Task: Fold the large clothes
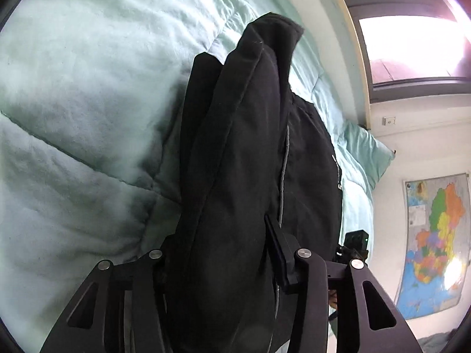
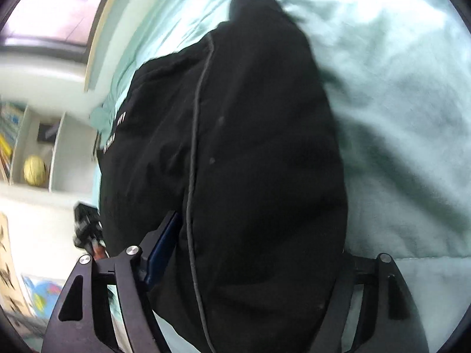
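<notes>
A large black padded jacket [image 1: 250, 153] with a grey zipper line hangs between both grippers over a pale green quilt [image 1: 82, 103]. My left gripper [image 1: 223, 253] is shut on a thick bunch of the jacket, its right finger [image 1: 278, 253] pressed into the cloth. In the right wrist view the same jacket [image 2: 250, 147] fills the middle. My right gripper [image 2: 253, 250] is shut on it, with the blue pad of its left finger [image 2: 163, 241] against the fabric. The other finger is hidden behind the cloth.
The quilt [image 2: 397, 117] covers a bed. A window [image 1: 412, 44] and a coloured wall map [image 1: 435, 235] are to the right in the left wrist view. A shelf with a yellow ball [image 2: 34, 170] shows at left in the right wrist view.
</notes>
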The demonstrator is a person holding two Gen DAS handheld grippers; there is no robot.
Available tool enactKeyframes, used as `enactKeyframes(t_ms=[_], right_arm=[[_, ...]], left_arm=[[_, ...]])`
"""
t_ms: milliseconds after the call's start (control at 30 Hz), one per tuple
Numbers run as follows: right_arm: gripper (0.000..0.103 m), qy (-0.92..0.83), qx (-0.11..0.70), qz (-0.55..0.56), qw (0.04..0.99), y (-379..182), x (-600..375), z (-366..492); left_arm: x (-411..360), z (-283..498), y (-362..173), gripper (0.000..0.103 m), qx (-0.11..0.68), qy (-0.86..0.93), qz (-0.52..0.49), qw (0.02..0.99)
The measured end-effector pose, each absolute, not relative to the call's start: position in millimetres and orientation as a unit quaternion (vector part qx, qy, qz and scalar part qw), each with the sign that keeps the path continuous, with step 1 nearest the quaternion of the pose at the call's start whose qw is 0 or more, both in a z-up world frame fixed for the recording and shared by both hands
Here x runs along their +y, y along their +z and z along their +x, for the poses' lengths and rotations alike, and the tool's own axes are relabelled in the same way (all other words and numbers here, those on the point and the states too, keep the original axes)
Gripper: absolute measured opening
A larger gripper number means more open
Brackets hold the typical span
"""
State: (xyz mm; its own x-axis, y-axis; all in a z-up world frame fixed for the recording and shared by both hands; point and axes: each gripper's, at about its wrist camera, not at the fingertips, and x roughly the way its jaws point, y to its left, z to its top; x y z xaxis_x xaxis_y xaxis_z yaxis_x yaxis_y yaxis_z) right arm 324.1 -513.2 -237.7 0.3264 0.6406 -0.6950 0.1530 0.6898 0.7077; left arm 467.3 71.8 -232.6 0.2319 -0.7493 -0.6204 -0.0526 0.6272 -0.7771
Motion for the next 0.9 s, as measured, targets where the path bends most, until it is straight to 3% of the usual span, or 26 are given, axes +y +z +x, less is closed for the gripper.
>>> enactKeyframes(t_ms=[100, 200, 233, 267, 300, 400, 700, 900], right_arm=[[0.088, 0.180, 0.565, 0.387, 0.706, -253, -514, 338], [0.089, 0.170, 0.570, 0.382, 0.708, -257, -506, 350], [0.088, 0.163, 0.568, 0.374, 0.714, -252, -504, 350], [0.082, 0.157, 0.565, 0.362, 0.724, -245, -501, 348], [0.070, 0.155, 0.561, 0.351, 0.734, -237, -498, 344], [0.050, 0.154, 0.545, 0.321, 0.759, -206, -486, 334], [0.045, 0.173, 0.490, 0.220, 0.825, -81, -425, 262], [0.045, 0.178, 0.464, 0.223, 0.839, -30, -414, 178]], left_arm=[[71, 480, -251, 0.061, 0.583, -0.248, -0.390, 0.668], [63, 480, -253, 0.062, 0.580, -0.240, -0.388, 0.675], [58, 478, -245, 0.055, 0.577, -0.242, -0.368, 0.688], [53, 474, -237, 0.047, 0.571, -0.248, -0.348, 0.701], [52, 469, -227, 0.044, 0.564, -0.254, -0.340, 0.709], [52, 454, -200, 0.038, 0.541, -0.272, -0.343, 0.718], [30, 364, -58, 0.037, 0.463, -0.351, -0.273, 0.767], [45, 283, -19, 0.037, 0.446, -0.358, -0.275, 0.773]])
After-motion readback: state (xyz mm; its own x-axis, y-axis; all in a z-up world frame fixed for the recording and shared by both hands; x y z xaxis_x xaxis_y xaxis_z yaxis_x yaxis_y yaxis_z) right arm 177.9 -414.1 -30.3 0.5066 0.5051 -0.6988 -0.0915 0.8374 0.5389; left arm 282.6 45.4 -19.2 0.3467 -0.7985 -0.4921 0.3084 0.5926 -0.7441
